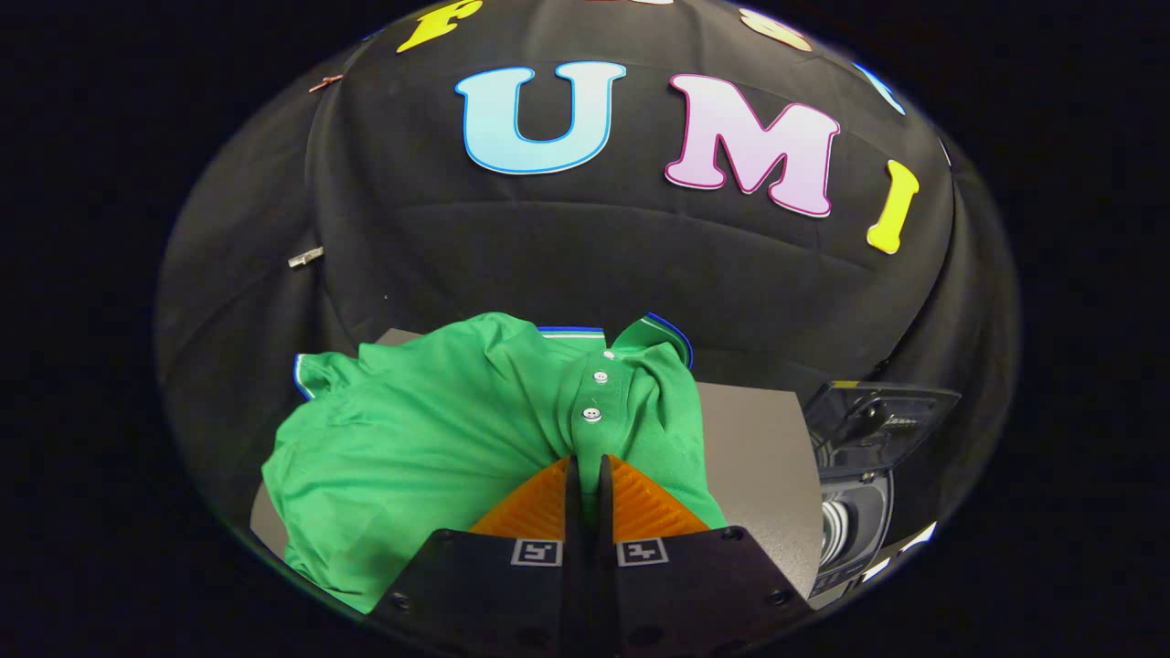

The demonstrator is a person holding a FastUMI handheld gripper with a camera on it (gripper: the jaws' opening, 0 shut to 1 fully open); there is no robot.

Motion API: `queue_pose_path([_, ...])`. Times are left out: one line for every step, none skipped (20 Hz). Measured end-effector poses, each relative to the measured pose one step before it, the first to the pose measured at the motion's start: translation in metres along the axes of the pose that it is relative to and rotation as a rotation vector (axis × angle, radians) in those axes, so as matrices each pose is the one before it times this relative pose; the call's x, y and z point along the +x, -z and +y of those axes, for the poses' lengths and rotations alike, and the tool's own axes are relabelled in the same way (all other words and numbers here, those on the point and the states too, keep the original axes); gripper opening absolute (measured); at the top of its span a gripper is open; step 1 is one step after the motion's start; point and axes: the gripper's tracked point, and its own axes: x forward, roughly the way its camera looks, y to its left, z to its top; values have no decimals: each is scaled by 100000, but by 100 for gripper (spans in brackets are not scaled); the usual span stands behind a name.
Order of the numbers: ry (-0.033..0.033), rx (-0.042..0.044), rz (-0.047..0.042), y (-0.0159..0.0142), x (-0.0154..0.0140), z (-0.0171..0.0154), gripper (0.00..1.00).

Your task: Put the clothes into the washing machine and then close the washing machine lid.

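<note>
A green polo shirt [439,429] with white buttons and a blue-and-white trimmed collar lies bunched on a grey table [759,439]. My gripper [590,471] is shut on the shirt's button placket, with a narrow fold of green cloth pinched between the two fingers just below the lowest button. The shirt spreads ahead of the fingers and off to their left. To the right of the table, lower down, stands the washing machine [850,512], its lid [877,416] raised and its drum opening showing.
The table's bare grey top runs from the shirt toward the washing machine on the right. Black cloth walls the booth behind the table and on both sides. A small metal clip [305,258] sticks out of the cloth at the left.
</note>
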Motion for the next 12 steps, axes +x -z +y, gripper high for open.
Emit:
queue_pose_path([-298,-88,-188,-434,-382,-82,7])
queue_pose_path([-389,553,-1932,-712,-708,-67,7])
queue_pose_path([-137,154,-2137,-686,-562,-131,7])
queue_pose_path([129,-584,-3009,-747,-754,-103,7])
queue_pose_path([639,-1925,-3921,-859,-686,-184,7])
queue_pose_path([1359,-3110,-5247,-943,-912,-176,7])
queue_pose_path([679,-4485,-6233,-993,-579,-73,7])
queue_pose_path([-1661,-6126,-2613,343,-439,513,7])
queue_pose_path([-3749,-7867,-739,629,-591,642,6])
queue_pose_path([-937,-7288,4663,1579,-224,-105,5])
queue_pose_path([-2313,-1168,652,1093,-1001,201,5])
queue_pose_path([-51,571,-1779,409,38,-19,6])
